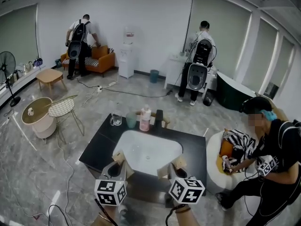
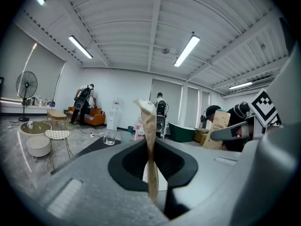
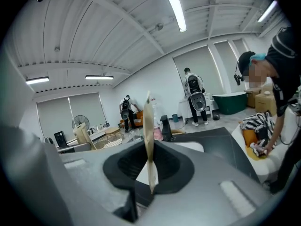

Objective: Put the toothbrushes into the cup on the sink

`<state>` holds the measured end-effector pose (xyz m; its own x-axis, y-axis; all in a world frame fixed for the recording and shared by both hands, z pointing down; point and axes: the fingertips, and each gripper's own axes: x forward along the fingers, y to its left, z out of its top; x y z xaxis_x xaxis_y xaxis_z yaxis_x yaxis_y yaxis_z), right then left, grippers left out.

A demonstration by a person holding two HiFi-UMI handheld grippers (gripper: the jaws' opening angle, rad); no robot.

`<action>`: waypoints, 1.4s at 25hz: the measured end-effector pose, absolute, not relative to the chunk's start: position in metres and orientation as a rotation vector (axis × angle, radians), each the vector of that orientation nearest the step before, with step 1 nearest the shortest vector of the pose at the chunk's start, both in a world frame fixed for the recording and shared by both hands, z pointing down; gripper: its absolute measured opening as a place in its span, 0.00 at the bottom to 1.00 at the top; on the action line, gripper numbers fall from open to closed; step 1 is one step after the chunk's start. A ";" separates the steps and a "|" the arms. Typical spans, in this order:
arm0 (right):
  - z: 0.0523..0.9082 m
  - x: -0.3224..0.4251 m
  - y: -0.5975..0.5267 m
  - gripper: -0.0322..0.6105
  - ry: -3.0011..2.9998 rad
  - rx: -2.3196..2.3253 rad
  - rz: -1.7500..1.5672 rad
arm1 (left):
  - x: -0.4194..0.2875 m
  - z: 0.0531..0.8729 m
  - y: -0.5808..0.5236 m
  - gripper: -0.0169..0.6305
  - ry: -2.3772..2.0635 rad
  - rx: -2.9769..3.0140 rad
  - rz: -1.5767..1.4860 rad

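so, this looks like the approach step, with nothing picked up yet. the left gripper (image 1: 117,157) and the right gripper (image 1: 178,164) hover side by side over the near edge of the sink (image 1: 146,149), a white basin set in a black counter (image 1: 96,150), and both point across it toward the far edge. each gripper's own view shows its two tan pads pressed flat together with nothing between them, so both tools are closed and empty. along the far edge of the counter stand a glass (image 1: 115,120), a teal cup (image 1: 130,121) just beside it, a pink bottle (image 1: 145,119) and a dark tap (image 1: 159,116). i cannot tell which of the two the task means as its cup, though both stand upright. the toothbrushes i cannot make out for certain: there are small tan shapes near the bottle and tap, too small to name, and nothing brush-like lies in the basin. my judgement is that the task is at its very start. the next move calls for finding a brush, spreading one gripper's jaws before reaching it, closing on the handle, and carrying it over the cup's mouth. the glass and cup stand close together, so a careless reach could knock one over.
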<state>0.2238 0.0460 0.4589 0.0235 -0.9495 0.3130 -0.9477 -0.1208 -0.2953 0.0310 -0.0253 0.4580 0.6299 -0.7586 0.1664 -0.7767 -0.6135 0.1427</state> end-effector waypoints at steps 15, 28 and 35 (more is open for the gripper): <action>0.459 0.225 -0.089 0.11 2.057 -2.257 -0.719 | 0.025 0.463 -0.166 0.08 -1.259 2.633 0.176; 0.475 0.186 -0.201 0.11 2.140 -2.250 -0.732 | -0.025 0.485 -0.275 0.08 -1.333 2.557 0.215; 0.479 0.183 -0.217 0.11 2.182 -2.283 -0.737 | -0.043 0.492 -0.298 0.08 -1.380 2.495 0.182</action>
<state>0.1834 -0.2169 0.4786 -0.0061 -0.9221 0.3869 -0.9679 -0.0918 -0.2341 -0.0426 -0.2975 0.4915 0.5347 -0.8089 0.2444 -0.8446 -0.5025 0.1849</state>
